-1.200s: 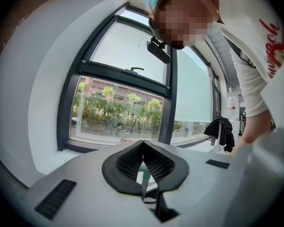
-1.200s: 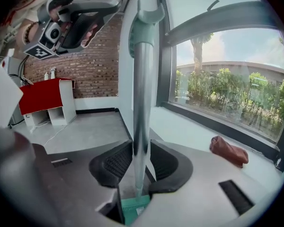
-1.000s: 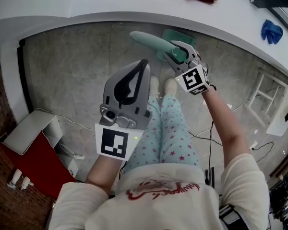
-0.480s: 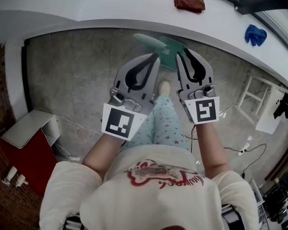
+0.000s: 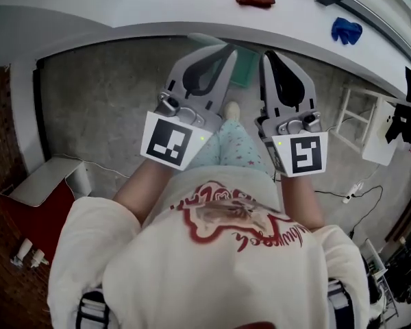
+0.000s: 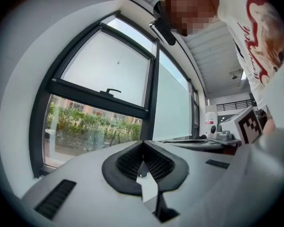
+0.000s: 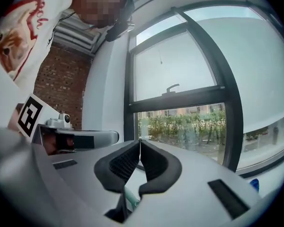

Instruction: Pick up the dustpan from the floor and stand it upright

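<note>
- Since the earlier frames, both hands have risen from the floor (image 5: 89, 108) to chest height. The right gripper (image 5: 268, 55), which then clamped the dustpan handle, has let go and come up beside the left gripper (image 5: 226, 49).
- Right gripper: the jaws have just been closing and now stand pad to pad. Nothing is between them. Its own view shows only a sliver of pale teal far below the jaws, out of contact.
- Left gripper: the jaws are together and it holds nothing. It points level toward the window.
- Dustpan (image 5: 244, 68): located at 12 o'clock in the head view, on the floor at the foot of the white sill (image 5: 157, 9). It shows in the gap between the two grippers. Its pale handle (image 5: 202, 40) projects toward 11 o'clock. It appears to be set upright and free of both grippers, so the task looks complete.
- Limitation: the grippers hide most of the pan, so the base contact and the lean cannot be confirmed.
- Hazard 1: the pan may slide down the wall and fall flat. Likely cause: a shallow lean on the smooth concrete.
- Hazard 2: the pan may be knocked over. Likely cause: the person's shoe (image 5: 231, 108) stands near it at 6 o'clock of the pan, and a forward step would reach it.
- Hazard 3: lowering either gripper forward could clip the handle.
</note>
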{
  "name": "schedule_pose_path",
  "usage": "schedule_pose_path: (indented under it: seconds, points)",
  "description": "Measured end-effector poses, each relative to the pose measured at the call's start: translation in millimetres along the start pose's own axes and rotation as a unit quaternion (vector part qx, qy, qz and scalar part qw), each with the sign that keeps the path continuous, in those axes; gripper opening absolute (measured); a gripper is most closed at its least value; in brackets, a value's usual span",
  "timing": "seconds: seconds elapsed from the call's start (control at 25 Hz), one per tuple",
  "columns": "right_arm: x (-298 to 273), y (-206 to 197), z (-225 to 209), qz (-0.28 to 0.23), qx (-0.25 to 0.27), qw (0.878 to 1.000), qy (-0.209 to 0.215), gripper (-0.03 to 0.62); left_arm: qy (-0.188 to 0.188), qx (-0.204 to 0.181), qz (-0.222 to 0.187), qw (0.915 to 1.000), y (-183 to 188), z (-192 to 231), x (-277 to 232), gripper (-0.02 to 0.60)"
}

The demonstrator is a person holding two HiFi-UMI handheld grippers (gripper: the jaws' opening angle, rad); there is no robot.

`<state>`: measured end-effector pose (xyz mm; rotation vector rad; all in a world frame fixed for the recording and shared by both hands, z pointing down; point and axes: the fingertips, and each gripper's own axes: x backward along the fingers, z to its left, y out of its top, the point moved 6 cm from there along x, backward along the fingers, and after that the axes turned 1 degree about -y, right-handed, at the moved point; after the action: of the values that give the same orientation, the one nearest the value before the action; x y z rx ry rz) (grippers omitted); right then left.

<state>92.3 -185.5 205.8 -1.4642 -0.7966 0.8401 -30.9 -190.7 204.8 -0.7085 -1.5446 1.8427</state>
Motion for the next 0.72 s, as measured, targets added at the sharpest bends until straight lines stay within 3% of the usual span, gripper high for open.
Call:
schedule_pose_path:
  seconds: [0.28,0.52,0.72]
  points:
    - [22,29,11,-0.019,-0.008,1.0,-0.002,0.026,-0.032,-0.006,-0.022,0.9993,28,-21,18,0.02]
    - [46,38,20,-0.019,-0.011,1.0,-0.01,0.025,-0.034,-0.022,-0.037,0.9985,42,-40,40,0.02]
    - [79,54,42,-0.037,0.003,0.999,0.019,0.025,-0.021,-0.036,-0.05,0.9979,47,-74,73,0.02]
